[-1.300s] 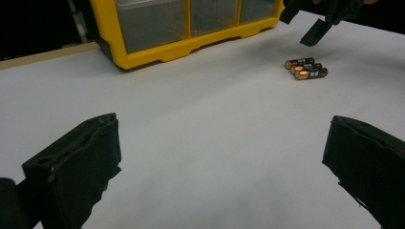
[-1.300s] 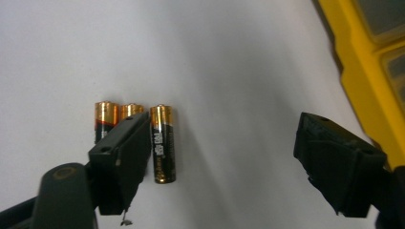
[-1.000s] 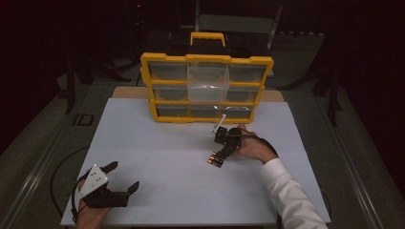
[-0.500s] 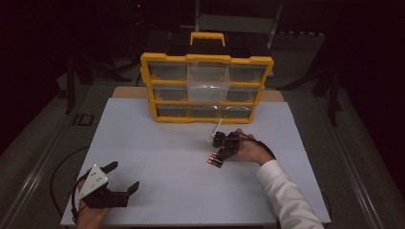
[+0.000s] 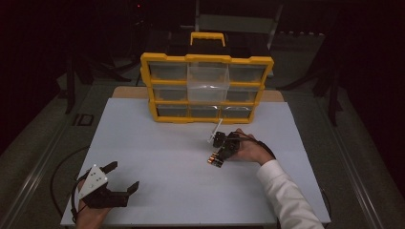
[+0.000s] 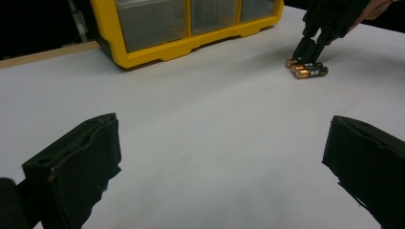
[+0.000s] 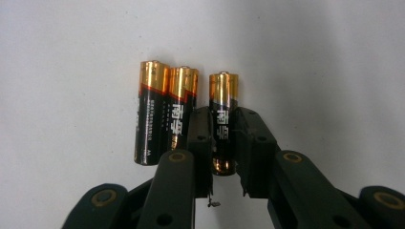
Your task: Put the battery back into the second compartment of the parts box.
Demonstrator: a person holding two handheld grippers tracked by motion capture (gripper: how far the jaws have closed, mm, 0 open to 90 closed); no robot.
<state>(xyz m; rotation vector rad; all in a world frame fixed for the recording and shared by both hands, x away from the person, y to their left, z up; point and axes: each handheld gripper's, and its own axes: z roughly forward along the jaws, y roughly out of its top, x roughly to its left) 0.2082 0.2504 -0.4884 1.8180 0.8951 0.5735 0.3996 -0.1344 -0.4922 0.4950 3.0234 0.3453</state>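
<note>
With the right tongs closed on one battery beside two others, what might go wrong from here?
1. The right tongs have just closed on the single battery near its lower end, so it may tilt or slip when lifted.
2. The two other batteries lie right beside one finger; lifting may nudge them and set them rolling across the white table.
3. The organizer box has one clear drawer pulled out; a poor aim could drop the battery short of it.

Black-and-gold batteries [image 7: 181, 114], yellow organizer [image 5: 207, 88], white table [image 5: 157, 157]
</note>
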